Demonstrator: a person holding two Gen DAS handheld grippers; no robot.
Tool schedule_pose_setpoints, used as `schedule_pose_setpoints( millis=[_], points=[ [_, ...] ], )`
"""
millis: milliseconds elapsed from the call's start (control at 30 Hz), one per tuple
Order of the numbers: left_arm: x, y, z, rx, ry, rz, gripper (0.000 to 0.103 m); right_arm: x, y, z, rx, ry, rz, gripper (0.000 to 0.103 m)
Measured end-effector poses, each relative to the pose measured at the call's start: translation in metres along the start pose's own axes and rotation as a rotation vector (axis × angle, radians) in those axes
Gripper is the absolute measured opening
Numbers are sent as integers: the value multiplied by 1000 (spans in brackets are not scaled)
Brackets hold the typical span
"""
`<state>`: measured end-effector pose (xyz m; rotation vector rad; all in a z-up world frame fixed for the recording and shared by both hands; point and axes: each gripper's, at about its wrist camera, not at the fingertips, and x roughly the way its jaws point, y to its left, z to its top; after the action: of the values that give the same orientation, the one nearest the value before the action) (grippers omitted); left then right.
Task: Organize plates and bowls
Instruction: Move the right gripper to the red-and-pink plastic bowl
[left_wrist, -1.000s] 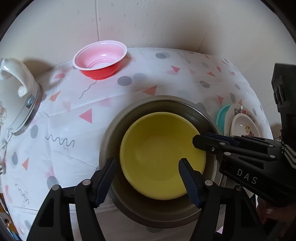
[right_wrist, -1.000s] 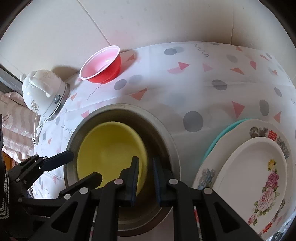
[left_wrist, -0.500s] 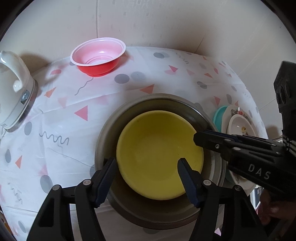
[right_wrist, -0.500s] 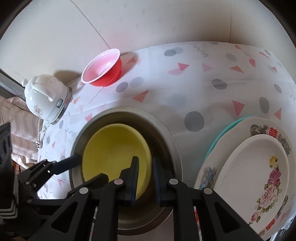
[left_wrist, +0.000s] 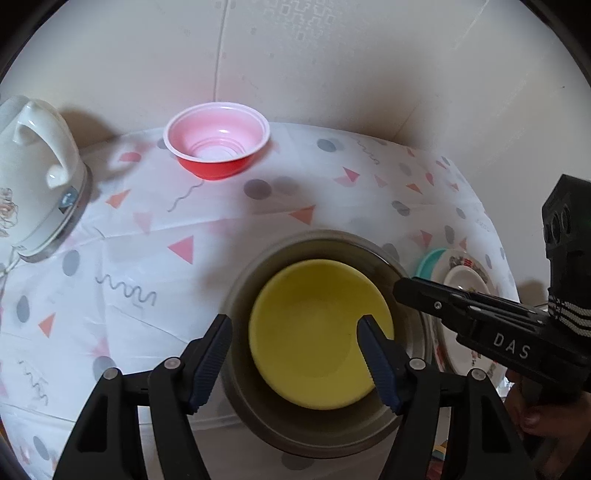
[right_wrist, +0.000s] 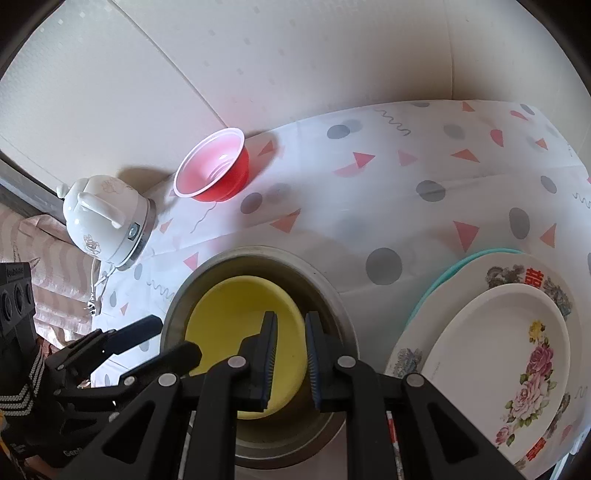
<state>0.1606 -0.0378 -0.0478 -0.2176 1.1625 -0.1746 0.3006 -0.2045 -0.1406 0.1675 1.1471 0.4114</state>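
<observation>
A yellow bowl (left_wrist: 317, 332) sits inside a larger steel bowl (left_wrist: 332, 432) on the patterned tablecloth; both also show in the right wrist view, yellow bowl (right_wrist: 236, 314) and steel bowl (right_wrist: 325, 295). My left gripper (left_wrist: 295, 354) is open and empty, hovering over the near side of the bowls. My right gripper (right_wrist: 290, 354) has its jaws a narrow gap apart, above the yellow bowl's right rim, holding nothing I can see. A red bowl (left_wrist: 218, 147) with a pink inside stands alone at the back. Stacked plates (right_wrist: 495, 354) lie at the right.
A white electric kettle (left_wrist: 33, 177) stands at the left on the table, with its cord trailing down. A wall runs close behind the table. The stack at the right has a floral plate over a patterned plate over a teal plate (right_wrist: 436, 284).
Both grippers have drawn back and risen a little from the bowls, and the left view has shifted left. The yellow bowl stays in the steel bowl. Jaw openings look unchanged.
</observation>
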Motion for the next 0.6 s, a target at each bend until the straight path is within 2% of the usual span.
schedule_pose_setpoints(
  millis=[133,367,600],
  points=[
    [-3,9,4,-26,-10,40,76,0,1,3,9,-3,10,17],
    [-7,29,16,-95,-28,96,81,-1,-2,16,19,-17,7,28],
    [-4,46,32,-137,-37,170,81,6,-9,33,30,-20,15,29]
  ],
)
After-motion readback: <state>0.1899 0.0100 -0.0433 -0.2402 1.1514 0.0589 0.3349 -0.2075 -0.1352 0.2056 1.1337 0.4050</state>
